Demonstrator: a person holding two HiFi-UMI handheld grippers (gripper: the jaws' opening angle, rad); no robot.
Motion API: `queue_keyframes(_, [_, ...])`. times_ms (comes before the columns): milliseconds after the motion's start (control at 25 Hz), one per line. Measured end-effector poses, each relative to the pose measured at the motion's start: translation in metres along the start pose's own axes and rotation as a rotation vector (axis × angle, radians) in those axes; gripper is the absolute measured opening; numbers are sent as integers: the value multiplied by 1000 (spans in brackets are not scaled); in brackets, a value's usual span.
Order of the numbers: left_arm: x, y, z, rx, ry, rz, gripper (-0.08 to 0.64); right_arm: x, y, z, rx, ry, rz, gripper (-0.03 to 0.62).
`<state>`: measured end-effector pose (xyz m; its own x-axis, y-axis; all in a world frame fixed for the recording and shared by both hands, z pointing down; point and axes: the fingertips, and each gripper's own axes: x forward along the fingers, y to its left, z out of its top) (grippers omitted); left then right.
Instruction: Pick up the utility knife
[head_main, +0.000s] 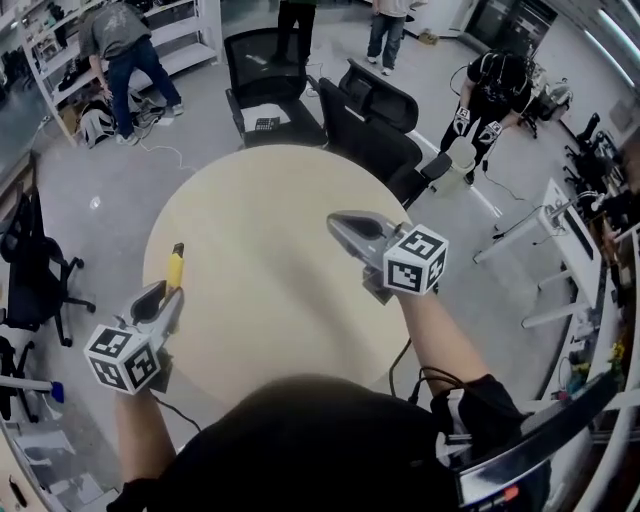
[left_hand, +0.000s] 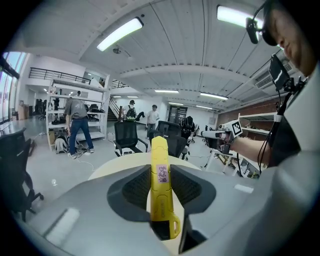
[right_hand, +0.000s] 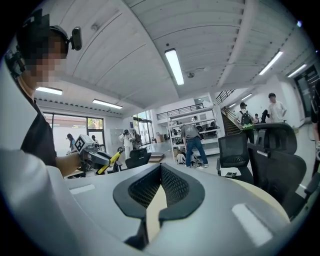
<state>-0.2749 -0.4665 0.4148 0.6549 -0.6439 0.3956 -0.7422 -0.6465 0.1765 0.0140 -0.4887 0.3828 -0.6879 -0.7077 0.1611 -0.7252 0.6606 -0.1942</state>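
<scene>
The left gripper (head_main: 168, 295), nearest at the bottom left of the head view, has its jaws closed narrow on the yellow utility knife (left_hand: 161, 185). The pads press both sides of its body, and its front end sticks out fwd past the tips. In the right gripper view the knife is in the air, tilted up, by the table's left edge.

The right gripper (right_hand: 160, 169) is a bit further, over the round beige table (head_main: 250, 180). Its jaws are together at the tips w/ nothing between.

Behind the table stand black office chairs (head_main: 268, 80). Further off, a person (head_main: 122, 55) bends near white shelves (head_main: 190, 30).
</scene>
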Motion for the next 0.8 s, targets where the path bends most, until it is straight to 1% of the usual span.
queue_keyframes(200, [-13, -52, 7, -10, -46, 36, 120, -50, 2, 7, -17, -21, 47, 15])
queue_keyframes(440, [1, -145, 13, -48, -123, 68, 120, -126, -13, 0, -40, -14, 131, 15])
queue_keyframes(640, [16, -219, 16, -73, -155, 72, 120, -192, -32, -10, -39, -10, 173, 14])
queue_keyframes(800, [24, -258, 14, -76, -154, 68, 120, -226, -42, -14, -36, -26, 184, 15])
